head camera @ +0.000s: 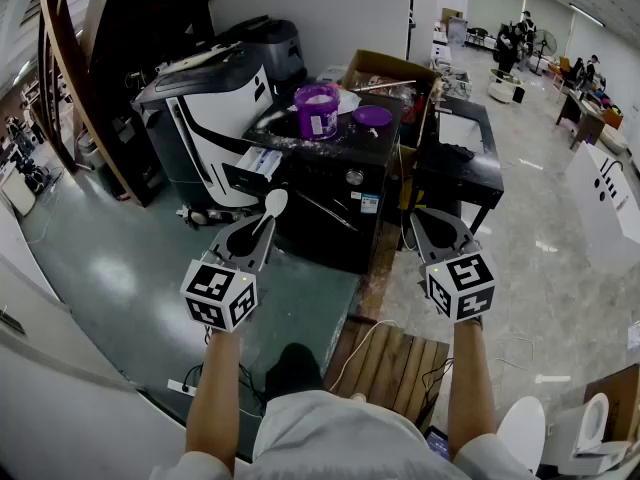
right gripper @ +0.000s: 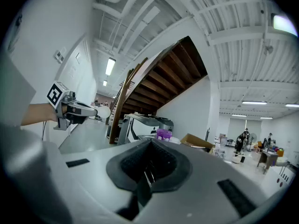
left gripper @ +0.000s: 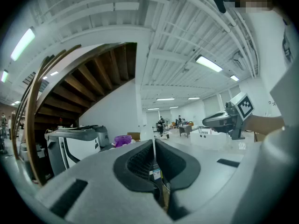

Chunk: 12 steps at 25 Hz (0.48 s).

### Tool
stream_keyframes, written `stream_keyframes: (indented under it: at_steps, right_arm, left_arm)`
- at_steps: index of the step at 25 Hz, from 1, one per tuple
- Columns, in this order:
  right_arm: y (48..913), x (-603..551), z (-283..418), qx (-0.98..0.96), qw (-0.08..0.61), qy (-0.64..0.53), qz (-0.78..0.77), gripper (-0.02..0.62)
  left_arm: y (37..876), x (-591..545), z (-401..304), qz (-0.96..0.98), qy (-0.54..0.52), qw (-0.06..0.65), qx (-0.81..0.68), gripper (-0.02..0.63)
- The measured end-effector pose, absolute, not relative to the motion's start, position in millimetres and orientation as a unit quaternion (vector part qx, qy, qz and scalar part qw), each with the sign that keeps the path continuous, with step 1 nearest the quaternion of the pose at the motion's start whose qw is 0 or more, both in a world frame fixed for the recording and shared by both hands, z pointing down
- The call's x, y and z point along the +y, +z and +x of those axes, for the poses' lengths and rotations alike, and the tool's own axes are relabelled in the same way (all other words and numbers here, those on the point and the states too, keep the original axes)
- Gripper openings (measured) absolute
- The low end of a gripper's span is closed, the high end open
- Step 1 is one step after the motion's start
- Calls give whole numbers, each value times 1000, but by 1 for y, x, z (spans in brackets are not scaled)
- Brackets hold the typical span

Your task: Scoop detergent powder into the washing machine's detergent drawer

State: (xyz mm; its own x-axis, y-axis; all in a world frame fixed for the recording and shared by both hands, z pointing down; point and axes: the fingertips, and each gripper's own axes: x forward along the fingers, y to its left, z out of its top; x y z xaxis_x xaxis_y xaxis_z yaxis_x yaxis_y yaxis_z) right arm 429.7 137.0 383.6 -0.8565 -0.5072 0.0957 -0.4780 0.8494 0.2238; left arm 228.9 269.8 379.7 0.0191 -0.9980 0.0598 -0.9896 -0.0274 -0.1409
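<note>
Left gripper (head camera: 255,236) clamped on white plastic scoop (head camera: 273,205), bowl toward 12 o'clock | right gripper (head camera: 437,230) closed, empty | open white detergent drawer (head camera: 258,161) just beyond scoop | purple tub (head camera: 317,110) atop black washing machine (head camera: 320,223), 12 o'clock

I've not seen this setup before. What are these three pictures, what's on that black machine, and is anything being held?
A person holds a two-jaw gripper in each hand; the patterned cubes belong to the grippers. The head view looks down from the person's head. The other two views look along each gripper's jaws. The left gripper is shut on a white spoon. The right gripper is shut and empty. Ahead is a black washing machine with a purple tub and lid on top, and its drawer open.
</note>
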Motion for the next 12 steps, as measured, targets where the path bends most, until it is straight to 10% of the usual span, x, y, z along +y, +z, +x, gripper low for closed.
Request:
stream_keyframes:
  at_steps: [12]
  right_arm:
    - [390, 86, 402, -966, 46, -72, 243, 5]
  left_arm:
    - [391, 226, 198, -704, -85, 20, 705, 15]
